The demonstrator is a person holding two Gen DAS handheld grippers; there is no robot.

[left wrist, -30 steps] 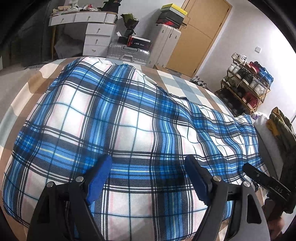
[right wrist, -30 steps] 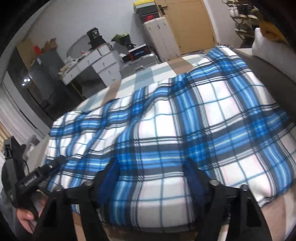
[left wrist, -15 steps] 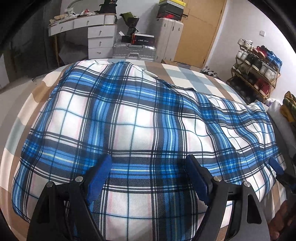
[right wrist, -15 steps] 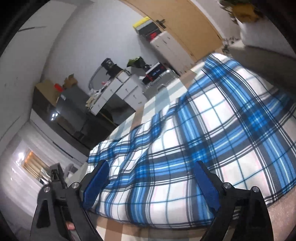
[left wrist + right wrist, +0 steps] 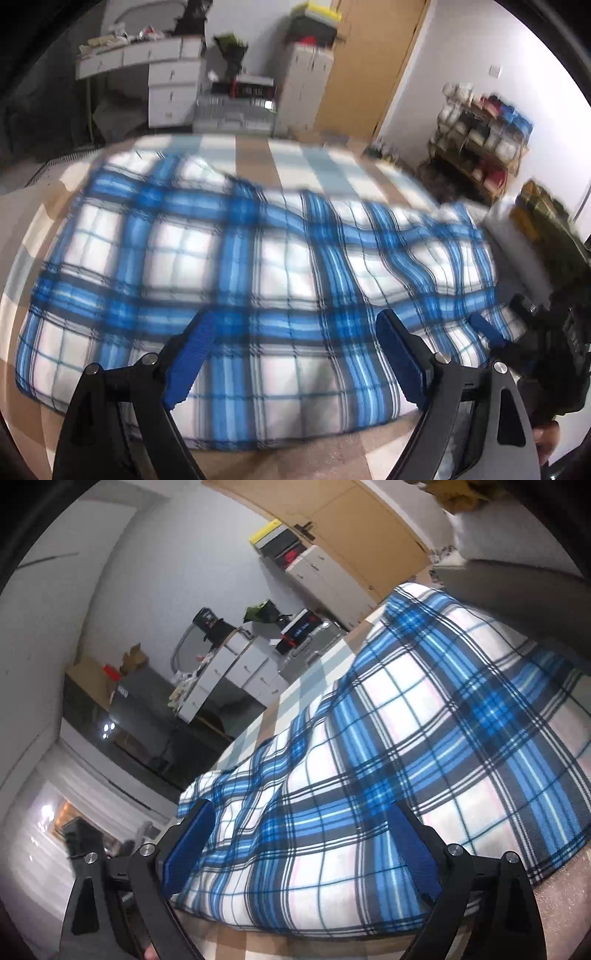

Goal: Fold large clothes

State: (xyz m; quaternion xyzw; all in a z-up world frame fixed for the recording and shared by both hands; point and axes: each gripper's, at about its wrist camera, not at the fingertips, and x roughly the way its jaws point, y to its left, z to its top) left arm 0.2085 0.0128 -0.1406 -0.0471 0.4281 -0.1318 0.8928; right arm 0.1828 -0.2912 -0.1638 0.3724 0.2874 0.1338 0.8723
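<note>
Two grippers hang over the plaid cloth point(image 5: 258, 266), which lies spread across the bed point(image 5: 255, 155) with its near hem just short of the mattress edge. Our left gripper point(image 5: 295, 354) is opening its jaws, nothing between the pads; the cloth only shows beneath them. Our right gripper point(image 5: 299, 845) stands wide open and empty too, above the corner nearest it. The right gripper also shows at the right edge of the left view.

We judge the step to be picking the next hold for a fold. To do it well, we should drop each claw onto the near hem, well apart, pinch all layers together, and lift evenly so the plaid lines stay square; those stripes make a handy guide for a straight crease.

The cloth looks soft and fleecy, thick enough to hold rounded edges, blue, white and dark checks. A ridge of wrinkles runs along its far side, which wants smoothing first. The bed cover below is flat, in tan and pale blue squares.
</note>
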